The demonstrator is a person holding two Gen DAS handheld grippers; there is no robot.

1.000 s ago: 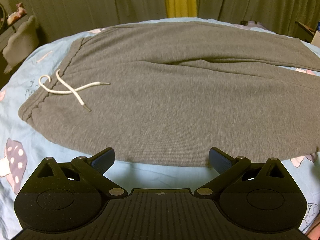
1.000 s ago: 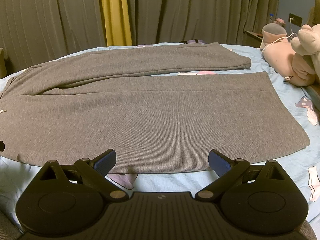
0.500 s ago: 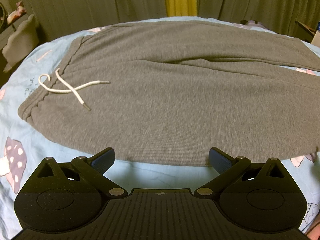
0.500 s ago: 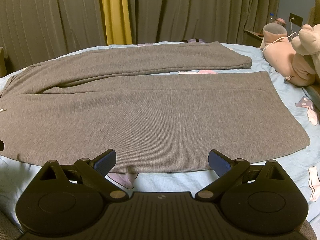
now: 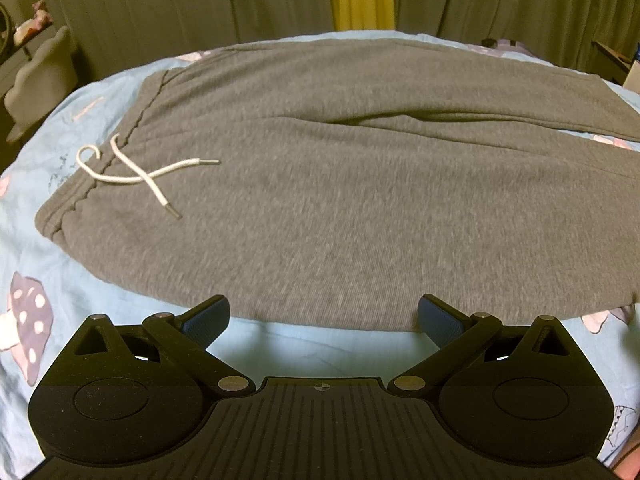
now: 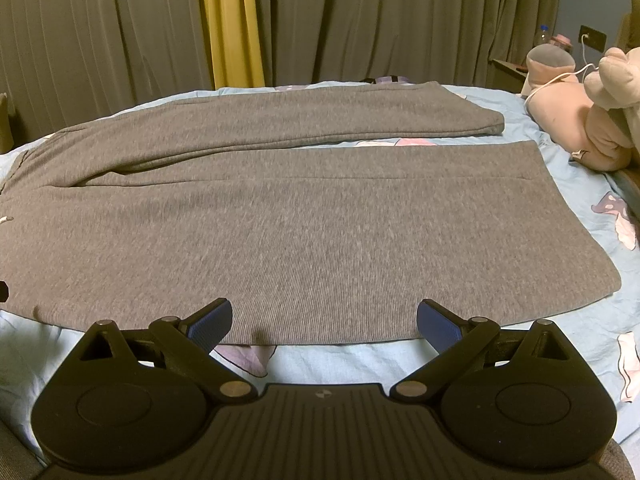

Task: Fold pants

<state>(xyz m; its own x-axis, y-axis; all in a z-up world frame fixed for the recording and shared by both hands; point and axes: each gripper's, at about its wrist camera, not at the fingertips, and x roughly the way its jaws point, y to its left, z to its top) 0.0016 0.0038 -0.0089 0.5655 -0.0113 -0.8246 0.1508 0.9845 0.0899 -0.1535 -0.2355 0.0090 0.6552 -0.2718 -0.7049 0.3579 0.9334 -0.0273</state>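
Bare strip of blue bedsheet (image 5: 320,344) open along the near edge of the grey sweatpants (image 5: 340,200), narrow sheet gap (image 6: 400,142) between the two legs, plush toys (image 6: 584,128) crowding the right side, curtains (image 6: 360,20) walling the far edge.

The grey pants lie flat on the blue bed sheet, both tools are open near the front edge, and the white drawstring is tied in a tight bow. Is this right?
Not quite. In the left wrist view the white drawstring is untied; its two loose ends only cross on the grey pants. The rest holds: the pants lie flat on the blue bed sheet, and the left tool and right tool are open.
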